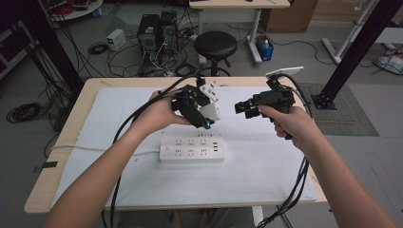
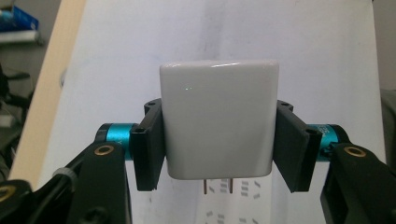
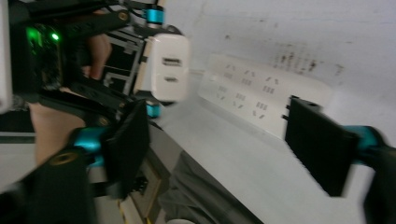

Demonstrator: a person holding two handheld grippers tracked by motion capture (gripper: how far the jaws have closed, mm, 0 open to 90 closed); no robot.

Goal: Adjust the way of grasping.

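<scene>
Jaws of the left gripper (image 2: pixel 219 154) clamped a white charger (image 2: pixel 219 123) above the power strip (image 1: pixel 192 148), while the right gripper (image 3: pixel 224 149) gaped empty.

Beyond the table (image 1: pixel 57 156): a black stool (image 1: pixel 215 45), computer towers (image 1: pixel 157 31), tangled cables (image 1: pixel 97 47).

Power strip (image 1: pixel 192 149) flat on the table (image 1: pixel 266 175), near centre. Charger (image 1: pixel 210 112) above it toward 12 o'clock, off the surface, clamped between the left tongs (image 1: pixel 205 115). Right tongs (image 1: pixel 244 109) at 3 o'clock of the charger, apart from it, jaws spread. Stool (image 1: pixel 215 45) behind the table at 12 o'clock; computer towers (image 1: pixel 158 32) at 11 o'clock on the floor.
</scene>
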